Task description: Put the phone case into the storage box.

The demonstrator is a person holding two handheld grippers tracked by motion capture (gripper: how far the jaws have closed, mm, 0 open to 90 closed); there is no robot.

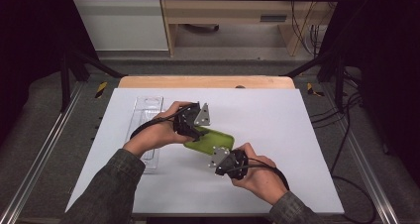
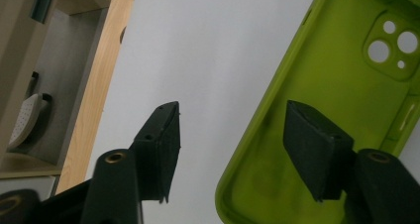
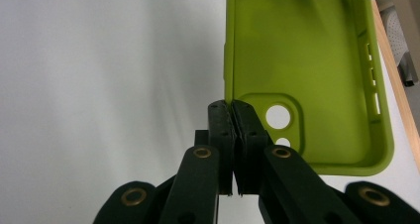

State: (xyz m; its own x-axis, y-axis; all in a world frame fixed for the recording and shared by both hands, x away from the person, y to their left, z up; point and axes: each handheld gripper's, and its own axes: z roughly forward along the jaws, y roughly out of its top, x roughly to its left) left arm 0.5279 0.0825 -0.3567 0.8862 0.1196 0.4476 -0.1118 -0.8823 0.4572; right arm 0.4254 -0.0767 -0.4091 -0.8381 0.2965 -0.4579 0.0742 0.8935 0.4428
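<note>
A lime-green phone case (image 1: pixel 213 139) lies hollow side up in the middle of the white mat. My left gripper (image 1: pixel 194 130) is at its far-left end. In the left gripper view that gripper (image 2: pixel 233 107) is open and straddles one long wall of the case (image 2: pixel 337 85), with one jaw over the mat and the other inside the case. My right gripper (image 1: pixel 224 154) is at the near-right end. In the right gripper view it (image 3: pixel 230 106) is shut on the long side wall of the case (image 3: pixel 297 50), right by the camera cut-outs.
A clear plastic tray (image 1: pixel 147 122) lies along the left side of the white mat (image 1: pixel 277 130), under the left forearm. The table's wooden far edge (image 1: pixel 205 82) runs behind the mat. Black frame posts stand at both sides.
</note>
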